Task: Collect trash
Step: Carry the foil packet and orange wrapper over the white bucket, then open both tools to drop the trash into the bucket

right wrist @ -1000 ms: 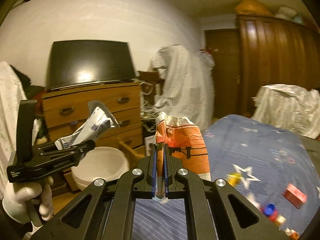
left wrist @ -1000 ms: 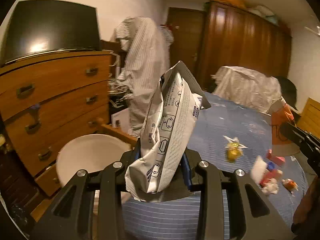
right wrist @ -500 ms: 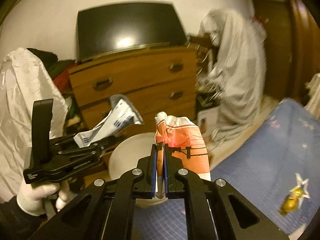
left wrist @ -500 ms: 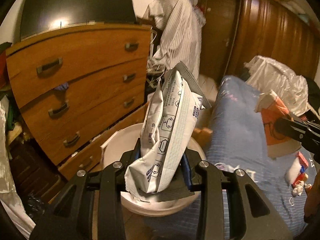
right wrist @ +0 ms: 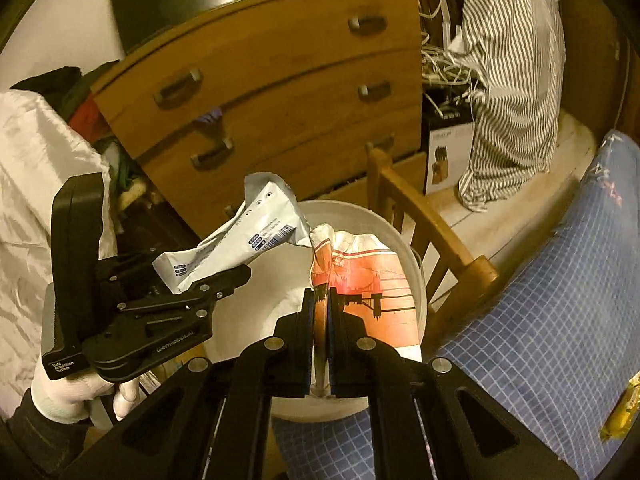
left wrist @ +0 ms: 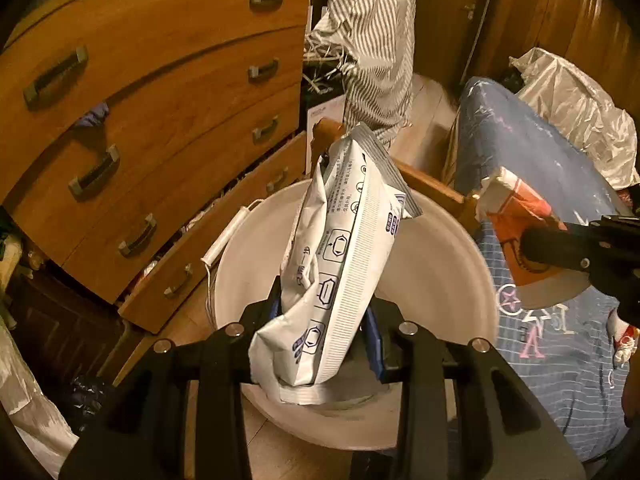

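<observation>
My left gripper is shut on a crumpled white wrapper with grey print, held upright over the white bucket. The same wrapper and left gripper show at the left of the right wrist view, a white-gloved hand beneath. My right gripper is shut on a flattened orange and white paper cup, above the bucket's near side. That cup hangs at the right of the left wrist view, over the bucket's rim.
A wooden chest of drawers stands just behind the bucket. A wooden chair frame and a blue checked bedspread lie to the right. A yellow wrapper rests on the bed. A striped cloth hangs beyond.
Both grippers have swung left and down from over the bed to above the white bucket, each keeping its hold. The bucket has grown large under the wrapper and the cup.
</observation>
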`<state>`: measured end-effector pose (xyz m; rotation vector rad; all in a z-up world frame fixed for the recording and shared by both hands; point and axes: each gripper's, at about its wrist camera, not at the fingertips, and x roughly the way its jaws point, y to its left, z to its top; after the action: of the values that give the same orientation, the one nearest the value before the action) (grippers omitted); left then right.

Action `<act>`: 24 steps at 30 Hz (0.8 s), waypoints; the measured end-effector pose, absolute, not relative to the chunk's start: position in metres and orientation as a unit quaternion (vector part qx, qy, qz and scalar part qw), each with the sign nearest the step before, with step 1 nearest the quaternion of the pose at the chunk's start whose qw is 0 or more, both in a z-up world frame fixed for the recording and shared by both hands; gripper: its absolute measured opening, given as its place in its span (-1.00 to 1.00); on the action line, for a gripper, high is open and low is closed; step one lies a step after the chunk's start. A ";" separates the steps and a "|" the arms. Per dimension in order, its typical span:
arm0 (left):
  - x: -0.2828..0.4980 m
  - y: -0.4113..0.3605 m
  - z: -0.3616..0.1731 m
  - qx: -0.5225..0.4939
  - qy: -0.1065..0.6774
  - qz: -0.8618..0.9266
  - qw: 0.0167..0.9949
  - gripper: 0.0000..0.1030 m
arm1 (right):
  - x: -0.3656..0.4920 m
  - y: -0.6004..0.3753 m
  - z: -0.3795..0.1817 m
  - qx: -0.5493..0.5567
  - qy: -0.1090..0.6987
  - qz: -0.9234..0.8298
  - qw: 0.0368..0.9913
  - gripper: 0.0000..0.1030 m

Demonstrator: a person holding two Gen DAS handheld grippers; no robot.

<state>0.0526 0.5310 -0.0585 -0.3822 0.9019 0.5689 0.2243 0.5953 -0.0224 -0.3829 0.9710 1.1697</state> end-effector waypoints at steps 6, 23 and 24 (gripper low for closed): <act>0.051 0.548 -0.070 -0.190 0.434 0.275 0.836 -0.35 | 0.241 0.596 -0.039 -0.166 0.450 0.522 0.705 -0.87; 0.050 0.560 -0.072 -0.186 0.422 0.298 0.836 0.14 | 0.251 0.581 -0.042 -0.124 0.450 0.543 0.698 -0.25; 0.050 0.561 -0.072 -0.187 0.421 0.298 0.836 0.14 | 0.252 0.578 -0.040 -0.121 0.448 0.545 0.699 -0.25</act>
<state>0.0496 0.5607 -0.0720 -0.3955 0.8916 0.6305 0.2516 0.5776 -0.0400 -0.2703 0.9982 1.2139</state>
